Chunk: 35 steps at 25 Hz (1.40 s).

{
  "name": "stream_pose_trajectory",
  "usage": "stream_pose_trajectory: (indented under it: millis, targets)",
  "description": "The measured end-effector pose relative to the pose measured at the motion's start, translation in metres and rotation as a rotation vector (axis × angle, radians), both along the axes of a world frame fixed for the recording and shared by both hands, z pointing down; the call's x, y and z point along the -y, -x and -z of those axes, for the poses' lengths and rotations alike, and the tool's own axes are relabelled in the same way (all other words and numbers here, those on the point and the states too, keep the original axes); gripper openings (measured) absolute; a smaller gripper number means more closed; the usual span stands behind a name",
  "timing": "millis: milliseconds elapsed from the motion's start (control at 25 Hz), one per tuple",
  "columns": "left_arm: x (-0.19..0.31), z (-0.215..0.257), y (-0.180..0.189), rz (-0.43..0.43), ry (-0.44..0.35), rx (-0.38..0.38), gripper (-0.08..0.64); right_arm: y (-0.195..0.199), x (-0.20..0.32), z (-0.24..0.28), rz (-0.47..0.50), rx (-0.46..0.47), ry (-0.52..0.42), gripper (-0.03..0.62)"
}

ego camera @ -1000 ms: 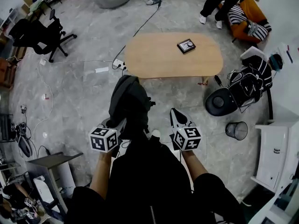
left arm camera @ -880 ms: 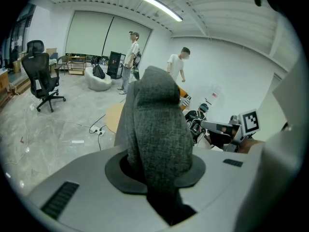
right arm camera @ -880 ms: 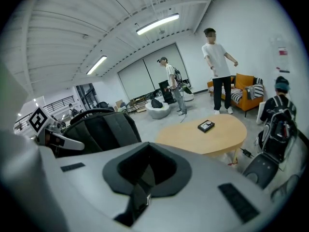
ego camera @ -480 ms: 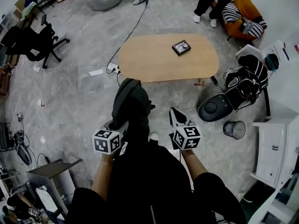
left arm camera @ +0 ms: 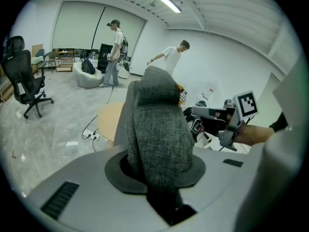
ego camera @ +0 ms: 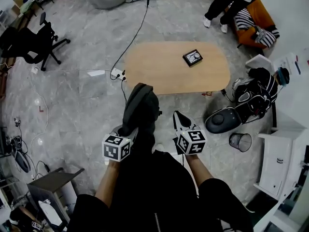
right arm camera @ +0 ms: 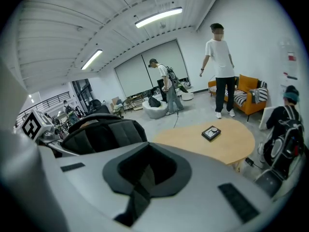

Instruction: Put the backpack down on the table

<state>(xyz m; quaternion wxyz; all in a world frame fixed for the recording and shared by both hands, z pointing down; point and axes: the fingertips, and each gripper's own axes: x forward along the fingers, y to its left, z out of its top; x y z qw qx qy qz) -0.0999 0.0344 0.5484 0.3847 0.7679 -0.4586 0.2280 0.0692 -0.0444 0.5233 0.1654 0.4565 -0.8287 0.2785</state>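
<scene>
A dark grey backpack (ego camera: 140, 108) hangs in front of me over the floor, short of the oval wooden table (ego camera: 164, 74). My left gripper (ego camera: 126, 128) is shut on its grey fabric strap (left arm camera: 159, 129), which stands up between the jaws in the left gripper view. My right gripper (ego camera: 177, 116) is beside the backpack on its right, apart from it, jaws shut with nothing in them. In the right gripper view the backpack (right arm camera: 104, 134) is at the left and the table (right arm camera: 217, 146) lies ahead.
A small black box (ego camera: 193, 57) lies on the table. Right of the table are another backpack (ego camera: 256, 93), a round black base (ego camera: 219, 120) and a wire bin (ego camera: 240, 141). A power strip (ego camera: 116, 72) and cable cross the floor. An office chair (ego camera: 34, 37) stands far left; people stand beyond.
Both grippers and the hanging backpack have moved forward toward the table, which now lies nearer. The left grip on the strap is unchanged.
</scene>
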Motion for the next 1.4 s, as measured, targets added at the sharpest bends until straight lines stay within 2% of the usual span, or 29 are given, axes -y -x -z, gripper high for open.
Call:
stream_pose_trajectory:
  millis: [280, 560, 880, 1400]
  targets:
    - [0.043, -0.006, 0.024, -0.036, 0.002, -0.001, 0.095, 0.04, 0.048, -0.004, 0.007, -0.01, 0.003, 0.009]
    - [0.075, -0.012, 0.043, -0.076, 0.014, 0.005, 0.095, 0.057, 0.076, -0.007, -0.022, -0.012, 0.005, 0.011]
    - [0.136, -0.018, 0.053, -0.075, 0.03, 0.008, 0.095, 0.054, 0.121, -0.021, -0.027, -0.019, 0.046, 0.011]
    - [0.277, -0.011, 0.059, -0.062, 0.002, 0.037, 0.095, 0.051, 0.249, -0.014, 0.013, -0.015, 0.036, 0.011]
